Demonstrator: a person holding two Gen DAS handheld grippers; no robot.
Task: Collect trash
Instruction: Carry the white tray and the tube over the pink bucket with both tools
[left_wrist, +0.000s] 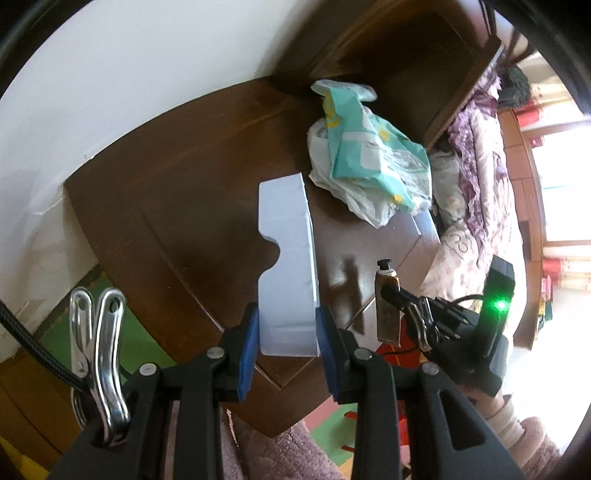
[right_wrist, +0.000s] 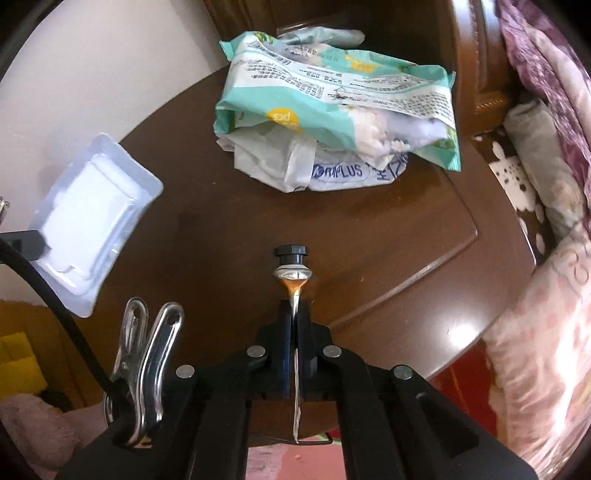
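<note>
A white plastic tray is clamped in the left gripper; a flattened tube, possibly ointment, is pinched by the right gripper above the wooden table.

daylight pours in from a window at the right edge of the left wrist view, blown out to white, and glare streaks the glossy wooden table, where dark shadows also fall. both fisheye views bend hard at the rims with black corners, and fine detail is soft, perhaps from slight motion blur.
</note>
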